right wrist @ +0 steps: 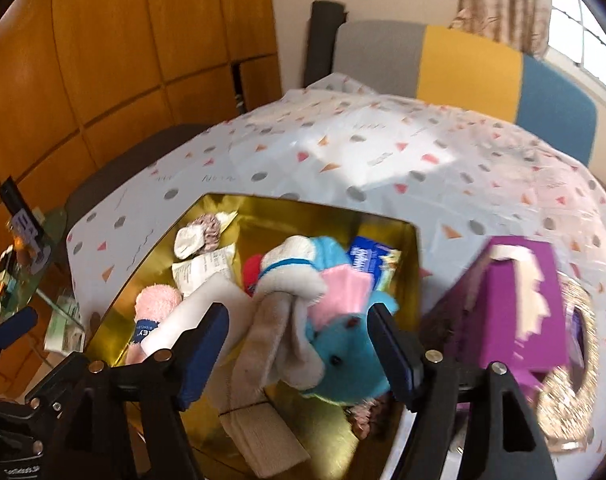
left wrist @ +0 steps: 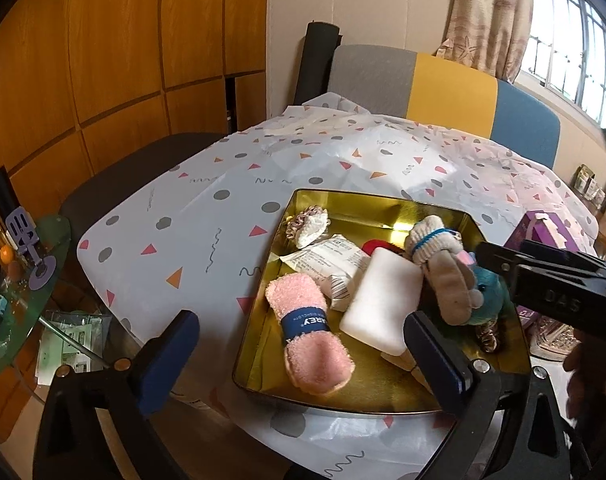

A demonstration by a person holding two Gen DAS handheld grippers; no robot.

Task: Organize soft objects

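A: What's nearest?

B: The left gripper, jaws spread wide with nothing between them, above the near left part of the gold tin. The right gripper hangs over the tin's near right side, its jaws also apart. The blue plush and a grey sock lie between its pads, but neither pad presses on them.

A: And the soft things?

B: All in the tin. A pink cloth with a navy band lies at the near left, and a white sponge sits just beside it. The sock, bound by a blue elastic, drapes over the plush. A paper packet rests behind the sponge, with something red peeking out next to it. A scrunchie lies by the far left corner.

A: Beyond the tin?

B: A purple box stands just right of it on the patterned tablecloth. Farther back is a sofa in grey, yellow and blue, with a curtain by the window.
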